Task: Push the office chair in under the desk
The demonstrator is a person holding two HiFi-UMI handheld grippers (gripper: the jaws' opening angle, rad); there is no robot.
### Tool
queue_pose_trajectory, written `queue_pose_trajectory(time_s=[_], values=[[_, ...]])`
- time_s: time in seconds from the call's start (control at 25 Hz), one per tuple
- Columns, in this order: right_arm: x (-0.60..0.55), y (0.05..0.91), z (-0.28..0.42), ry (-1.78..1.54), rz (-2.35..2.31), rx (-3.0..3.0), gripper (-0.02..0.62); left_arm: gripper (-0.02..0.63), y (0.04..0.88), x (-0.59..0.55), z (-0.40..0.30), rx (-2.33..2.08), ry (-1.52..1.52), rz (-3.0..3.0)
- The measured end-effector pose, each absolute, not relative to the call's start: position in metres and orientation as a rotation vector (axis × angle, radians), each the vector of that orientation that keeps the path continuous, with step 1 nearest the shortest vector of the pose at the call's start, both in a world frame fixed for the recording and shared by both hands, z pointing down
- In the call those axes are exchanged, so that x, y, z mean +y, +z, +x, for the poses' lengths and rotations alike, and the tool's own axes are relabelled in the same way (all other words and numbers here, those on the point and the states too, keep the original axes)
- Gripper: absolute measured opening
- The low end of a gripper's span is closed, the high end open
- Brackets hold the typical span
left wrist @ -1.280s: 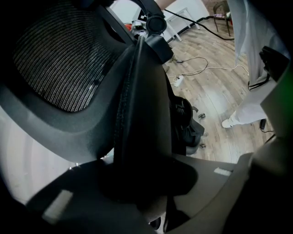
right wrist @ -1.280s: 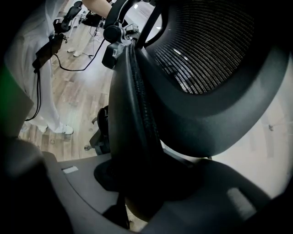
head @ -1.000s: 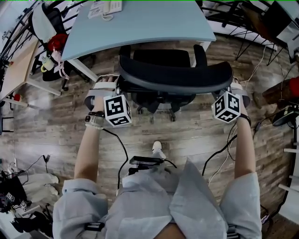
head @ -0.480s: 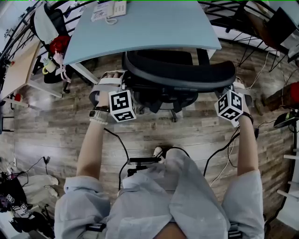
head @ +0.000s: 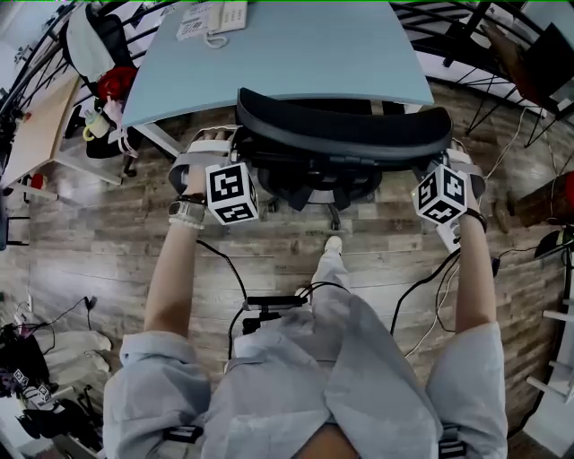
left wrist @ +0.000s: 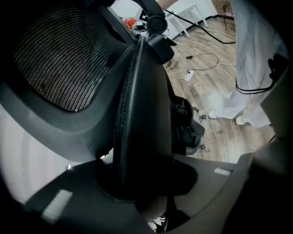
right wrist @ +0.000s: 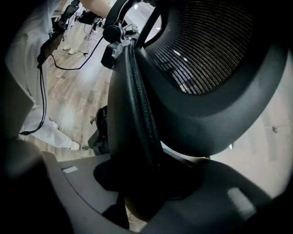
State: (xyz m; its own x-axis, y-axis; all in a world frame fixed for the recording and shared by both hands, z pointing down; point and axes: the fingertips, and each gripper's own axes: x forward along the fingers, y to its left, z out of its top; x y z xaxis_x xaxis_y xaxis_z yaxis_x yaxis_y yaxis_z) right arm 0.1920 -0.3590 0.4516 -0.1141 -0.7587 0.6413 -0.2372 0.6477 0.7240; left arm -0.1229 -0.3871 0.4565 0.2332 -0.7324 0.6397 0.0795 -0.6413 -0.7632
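The left gripper (left wrist: 137, 183) and right gripper (right wrist: 146, 183) are both clamping the chair (head: 345, 134) back's edges. It's sitting at the desk (head: 296, 54).

Office chair (head: 345, 134) was black; its backrest mesh showed a fine black-grey weave. Desk (head: 296, 54) top was plain pale blue-grey. Floor (head: 108, 224) had streaky grey-brown wood planks. Left gripper (left wrist: 146, 192) and right gripper (right wrist: 153, 192) had dark grey jaws, and their cubes were white with black square markers. Shirt (head: 296, 394) was light grey-blue. Cable (head: 229, 269) on the floor was black. Phone (head: 220, 16) at the desk's far edge was white. Item (head: 112, 81) off the desk's left corner was red. Side table (head: 36, 125) was tan.
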Motion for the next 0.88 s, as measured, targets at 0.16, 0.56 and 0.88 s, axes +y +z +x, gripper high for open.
queue_pose_trajectory(time_s=[0.16, 0.56, 0.88], values=[[-0.385, 0.451, 0.197, -0.555, 0.815, -1.678, 0.184, 0.110, 0.454, -0.410, -0.118, 0.616, -1.491, -1.805], [-0.438, 0.451, 0.212, -0.598, 0.784, -1.692, 0.184, 0.110, 0.453, -0.455, -0.103, 0.643, -1.508, -1.797], [-0.470, 0.455, 0.224, -0.627, 0.765, -1.703, 0.187, 0.110, 0.457, -0.482, -0.091, 0.656, -1.529, -1.799]])
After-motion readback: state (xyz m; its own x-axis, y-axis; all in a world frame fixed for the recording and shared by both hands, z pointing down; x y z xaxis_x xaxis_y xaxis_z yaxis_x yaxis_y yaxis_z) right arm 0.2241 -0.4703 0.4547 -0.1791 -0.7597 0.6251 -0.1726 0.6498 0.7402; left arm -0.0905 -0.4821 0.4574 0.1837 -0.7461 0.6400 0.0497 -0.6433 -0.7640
